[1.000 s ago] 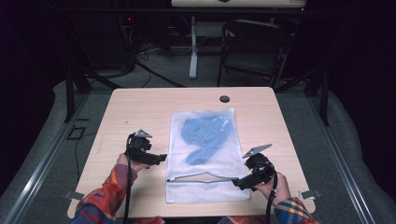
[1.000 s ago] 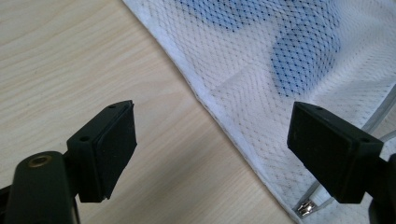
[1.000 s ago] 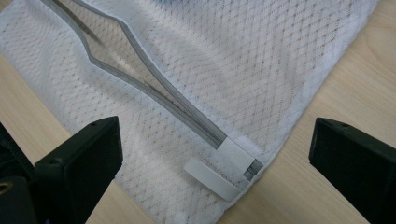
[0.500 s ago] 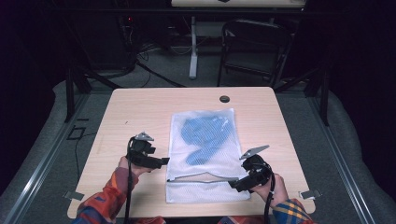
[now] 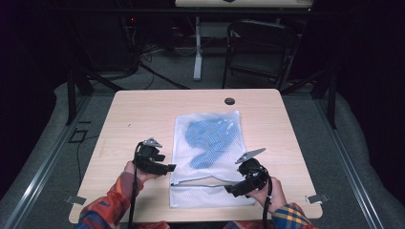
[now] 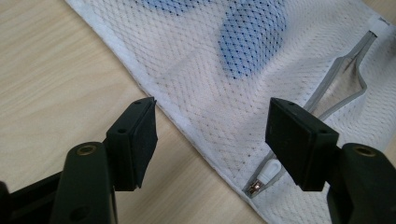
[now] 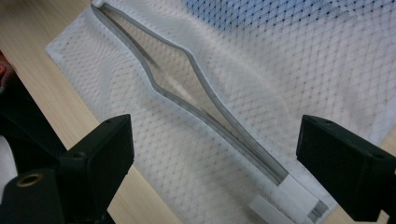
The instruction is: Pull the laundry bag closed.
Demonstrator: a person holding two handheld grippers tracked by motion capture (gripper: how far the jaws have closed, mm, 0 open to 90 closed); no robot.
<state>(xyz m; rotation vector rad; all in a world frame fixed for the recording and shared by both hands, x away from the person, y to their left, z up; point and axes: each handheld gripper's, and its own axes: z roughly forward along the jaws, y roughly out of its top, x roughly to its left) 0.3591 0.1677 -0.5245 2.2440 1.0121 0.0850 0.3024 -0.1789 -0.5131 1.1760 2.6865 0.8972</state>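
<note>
My left gripper [image 5: 168,168] has just been closing, jaws apart astride the mesh bag's [image 5: 210,143] left edge at mid-table. My right gripper [image 5: 232,189], narrowing too, gapes above the zipper [image 7: 196,88], clamping nothing.

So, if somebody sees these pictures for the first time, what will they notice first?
First, the white mesh bag lying flat on the wooden table, with a blue cloth showing through it. Next, its grey zipper, gaping open near the table's front edge. The left gripper and right gripper stand open at the zipper's two ends, the left's jaws just closing.
</note>
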